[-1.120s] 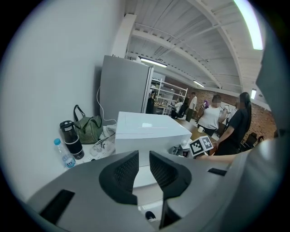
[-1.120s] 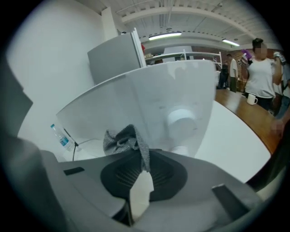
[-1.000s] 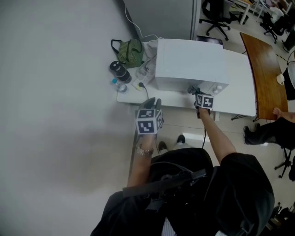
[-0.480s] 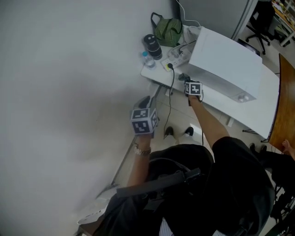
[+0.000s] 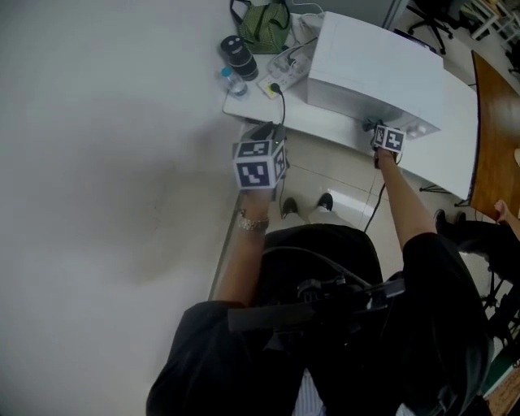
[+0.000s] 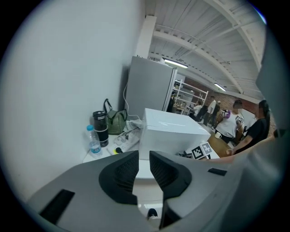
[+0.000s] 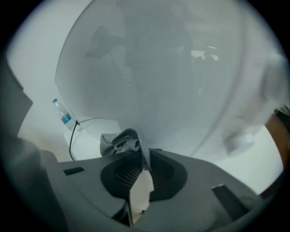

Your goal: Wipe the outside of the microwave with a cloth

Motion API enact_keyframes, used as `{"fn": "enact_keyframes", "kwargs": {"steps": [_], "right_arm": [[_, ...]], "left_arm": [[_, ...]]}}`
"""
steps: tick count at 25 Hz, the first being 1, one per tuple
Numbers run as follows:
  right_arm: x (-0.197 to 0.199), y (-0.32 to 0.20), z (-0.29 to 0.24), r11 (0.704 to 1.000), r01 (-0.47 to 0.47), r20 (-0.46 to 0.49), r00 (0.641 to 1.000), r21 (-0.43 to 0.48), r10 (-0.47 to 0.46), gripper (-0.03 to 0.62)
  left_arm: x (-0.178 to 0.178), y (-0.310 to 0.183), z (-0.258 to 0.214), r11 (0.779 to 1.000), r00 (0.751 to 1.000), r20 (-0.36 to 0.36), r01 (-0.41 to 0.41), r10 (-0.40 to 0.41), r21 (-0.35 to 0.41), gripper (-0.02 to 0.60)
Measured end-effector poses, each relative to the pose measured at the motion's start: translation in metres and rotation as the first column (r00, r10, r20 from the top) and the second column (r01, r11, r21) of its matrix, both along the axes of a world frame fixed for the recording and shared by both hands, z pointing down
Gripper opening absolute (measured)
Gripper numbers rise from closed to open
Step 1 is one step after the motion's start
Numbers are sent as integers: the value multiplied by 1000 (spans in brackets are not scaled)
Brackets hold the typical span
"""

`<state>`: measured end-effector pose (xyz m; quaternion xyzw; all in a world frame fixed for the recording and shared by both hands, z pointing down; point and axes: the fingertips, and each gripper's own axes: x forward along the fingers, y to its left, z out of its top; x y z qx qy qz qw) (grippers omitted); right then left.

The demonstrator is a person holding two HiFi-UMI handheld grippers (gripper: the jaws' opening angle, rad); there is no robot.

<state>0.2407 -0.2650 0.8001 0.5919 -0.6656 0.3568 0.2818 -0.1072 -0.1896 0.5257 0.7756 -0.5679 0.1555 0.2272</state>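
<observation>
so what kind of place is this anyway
Probably an open-plan office or workshop: a white microwave on a table, an office chair and a wooden desk nearby, and storage shelving under an exposed-beam ceiling.

Black short-sleeved top (image 5: 443, 325), metal watch (image 5: 253, 223) on the left wrist, dark shoes (image 5: 326, 200). Left gripper (image 6: 144, 159) and right gripper (image 7: 142, 159): grey shells, black ribbed pads (image 6: 124, 170), each with a cube (image 5: 258, 165) of black-and-white square markers.

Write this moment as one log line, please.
right gripper: shut on cloth, at microwave front | left gripper: open, empty, clear of microwave
</observation>
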Motion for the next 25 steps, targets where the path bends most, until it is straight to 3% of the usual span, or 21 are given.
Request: {"fn": "enact_keyframes", "kwargs": {"steps": [3, 7, 12, 15, 18, 20, 25], "right_arm": [[31, 16, -19, 990, -125, 68, 990, 58, 121, 31], [20, 28, -58, 976, -147, 152, 981, 158, 123, 31], [-74, 20, -143, 947, 0, 226, 971, 320, -76, 31], [-125, 2, -211, 903, 70, 246, 951, 425, -190, 31], [-149, -29, -275, 847, 117, 219, 940, 518, -263, 31], [-152, -67, -295, 843, 169, 170, 941, 511, -292, 31], [-158, -179, -276, 919, 278, 118, 940, 281, -320, 31]], "left_arm": [[37, -13, -7, 994, 994, -16, -112, 112, 19, 77], [80, -24, -16, 969, 969, -23, -244, 245, 44, 77], [104, -29, -24, 938, 939, -41, -340, 343, 68, 77], [107, -32, -25, 931, 930, -68, -354, 361, 90, 77], [108, -28, -14, 929, 927, -68, -363, 368, 72, 77], [102, -31, -9, 933, 933, -53, -353, 357, 61, 76], [85, -65, -18, 960, 961, -39, -272, 275, 66, 58]]}}
